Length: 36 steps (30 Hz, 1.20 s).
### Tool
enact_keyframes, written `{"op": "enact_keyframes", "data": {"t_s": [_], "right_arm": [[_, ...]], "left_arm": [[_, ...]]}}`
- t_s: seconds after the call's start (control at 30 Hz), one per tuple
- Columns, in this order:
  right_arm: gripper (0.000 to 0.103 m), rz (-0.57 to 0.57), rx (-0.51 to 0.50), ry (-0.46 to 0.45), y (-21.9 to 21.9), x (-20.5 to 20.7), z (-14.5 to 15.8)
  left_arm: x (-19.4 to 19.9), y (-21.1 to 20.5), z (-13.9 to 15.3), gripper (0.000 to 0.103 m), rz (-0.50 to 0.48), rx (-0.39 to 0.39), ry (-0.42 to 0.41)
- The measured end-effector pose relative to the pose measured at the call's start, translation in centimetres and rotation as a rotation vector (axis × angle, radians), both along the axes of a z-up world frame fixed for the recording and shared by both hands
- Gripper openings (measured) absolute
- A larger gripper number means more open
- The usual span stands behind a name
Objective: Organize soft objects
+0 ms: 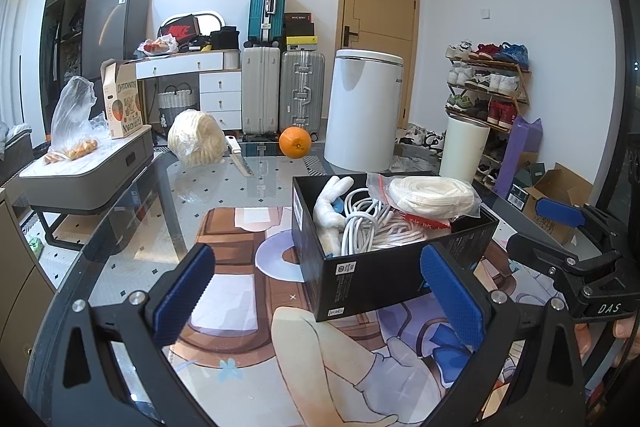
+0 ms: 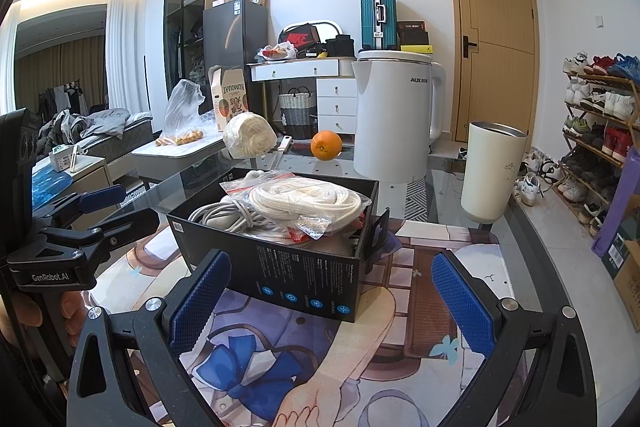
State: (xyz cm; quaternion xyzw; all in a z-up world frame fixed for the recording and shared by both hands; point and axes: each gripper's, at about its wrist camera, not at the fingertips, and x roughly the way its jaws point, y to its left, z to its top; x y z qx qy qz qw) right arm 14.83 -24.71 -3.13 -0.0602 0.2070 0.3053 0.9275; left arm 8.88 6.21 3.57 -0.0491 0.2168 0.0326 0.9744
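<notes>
Both grippers, left (image 1: pixel 316 291) and right (image 2: pixel 332 295), gape empty over my mat (image 1: pixel 240 307).
Box (image 2: pixel 304 275) sits mid-mat holding bagged rope (image 2: pixel 304 201) and cable (image 1: pixel 360 227); yarn (image 1: pixel 196 138) lies at the tabletop's far edge.

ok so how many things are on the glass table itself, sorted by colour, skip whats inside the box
White or cream: 3 - kettle, tumbler, bagged rope bundle
Orange: 1 - orange
Black: 1 - box
White-handled: 1 - knife
Total: 6
</notes>
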Motion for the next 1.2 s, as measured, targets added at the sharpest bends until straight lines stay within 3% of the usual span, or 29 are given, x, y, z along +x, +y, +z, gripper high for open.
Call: {"op": "enact_keyframes", "data": {"t_s": [1.2], "right_arm": [[0.102,0.0,0.002,0.002,-0.07,0.02,0.0]], "left_arm": [[-0.14,-0.16,0.34,0.103,0.004,0.005,-0.008]]}}
